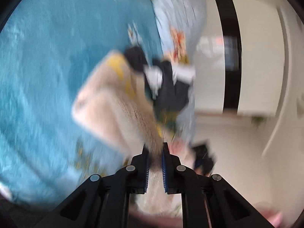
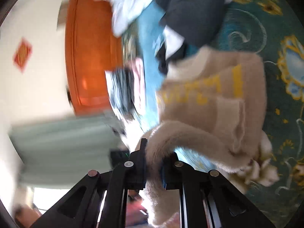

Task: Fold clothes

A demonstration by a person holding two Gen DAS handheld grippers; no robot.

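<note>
A fuzzy beige sweater (image 1: 114, 102) with yellow lettering lies partly folded on the teal bedspread (image 1: 47, 57). In the left wrist view my left gripper (image 1: 154, 148) is shut on a bunched edge of that sweater, which runs back between its fingers. In the right wrist view the beige sweater (image 2: 212, 98) shows its yellow letters, and my right gripper (image 2: 154, 152) is shut on a thick fold of it. Both views are blurred by motion.
A dark garment with white parts (image 1: 167, 83) and a pale blue printed garment (image 1: 178, 19) lie beyond the sweater. The right wrist view shows an orange door (image 2: 91, 53), a pale green panel (image 2: 62, 148), a dark garment (image 2: 193, 11) and a patterned green spread (image 2: 281, 114).
</note>
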